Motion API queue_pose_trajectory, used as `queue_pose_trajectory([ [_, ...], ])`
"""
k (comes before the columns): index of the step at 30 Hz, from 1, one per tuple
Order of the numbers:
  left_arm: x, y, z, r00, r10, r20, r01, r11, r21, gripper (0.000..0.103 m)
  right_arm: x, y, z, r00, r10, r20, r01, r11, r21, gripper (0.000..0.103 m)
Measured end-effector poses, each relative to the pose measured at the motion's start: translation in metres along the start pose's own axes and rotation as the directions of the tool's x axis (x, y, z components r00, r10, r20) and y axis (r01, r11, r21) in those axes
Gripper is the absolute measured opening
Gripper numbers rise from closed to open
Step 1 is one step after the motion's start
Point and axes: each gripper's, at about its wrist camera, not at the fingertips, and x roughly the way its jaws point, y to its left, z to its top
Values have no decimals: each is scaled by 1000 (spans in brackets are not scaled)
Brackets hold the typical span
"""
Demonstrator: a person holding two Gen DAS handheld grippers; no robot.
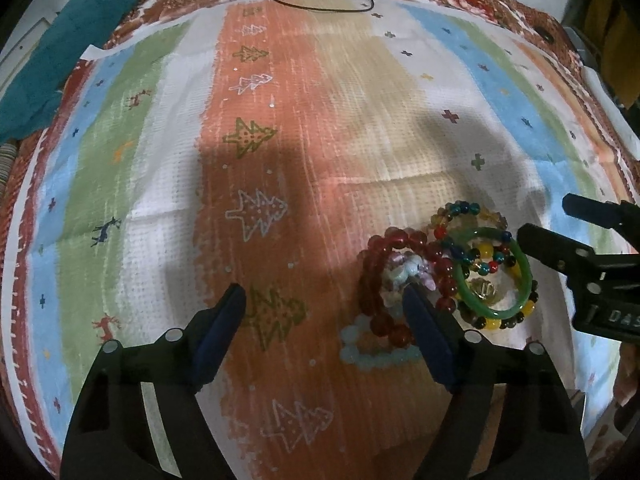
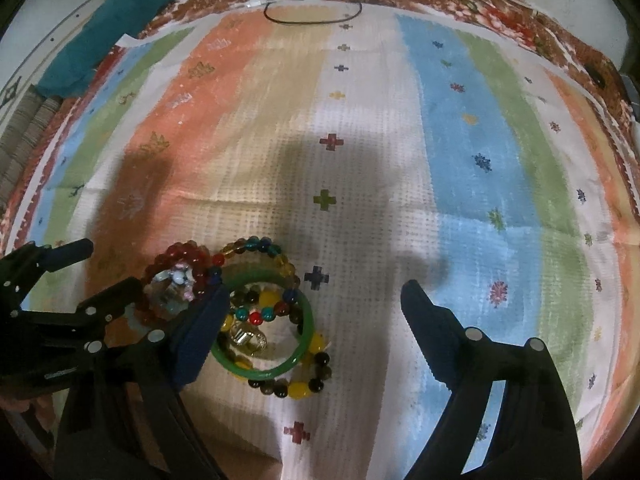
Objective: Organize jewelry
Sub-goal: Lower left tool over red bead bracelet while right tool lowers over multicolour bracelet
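Note:
A pile of bracelets lies on the striped cloth (image 1: 280, 120). A green bangle (image 1: 496, 272) rests on multicoloured bead strands (image 1: 464, 212), next to a dark red bead bracelet (image 1: 400, 240) and a pale blue bead bracelet (image 1: 376, 356). A gold ring (image 2: 248, 338) sits inside the bangle (image 2: 264, 372). My left gripper (image 1: 324, 300) is open; its right finger touches the red bracelet's edge. My right gripper (image 2: 312, 304) is open above the cloth, its left finger over the bangle's left rim. The red bracelet (image 2: 180, 256) also shows in the right wrist view.
A teal cloth (image 1: 80, 36) lies bunched at the far left corner. A black cable (image 1: 320, 0) and a white cable loop along the far edge. The patterned cloth (image 2: 440, 160) stretches wide beyond the pile, with a brown floral border (image 2: 480, 4).

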Motion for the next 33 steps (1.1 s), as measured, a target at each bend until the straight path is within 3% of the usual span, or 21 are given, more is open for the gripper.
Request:
queue_pose_trajectory([
  [4, 5, 1, 2, 1000, 10, -7, -9, 1000, 6, 74, 9, 0, 3, 1000, -7, -15, 7, 1000, -4, 86],
  [17, 28, -4, 9, 999, -7, -48, 8, 1000, 20, 64, 34, 1, 10, 997, 19, -69, -20, 1000, -11, 52],
  [21, 28, -5, 10, 998, -40, -54, 41, 999, 14, 40, 37, 2, 12, 997, 38, -71, -39, 999, -13, 41],
  [24, 30, -10, 9, 997, -43, -59, 44, 999, 20, 33, 39, 4, 13, 995, 60, -74, -61, 998, -14, 26],
  [28, 34, -12, 11, 996, -57, -70, 59, 998, 24, 16, 40, 8, 12, 994, 85, -74, -87, 996, -18, 16],
  [33, 32, -16, 11, 996, -58, -63, 60, 998, 26, 13, 39, 9, 11, 992, 102, -71, -104, 995, -15, 10],
])
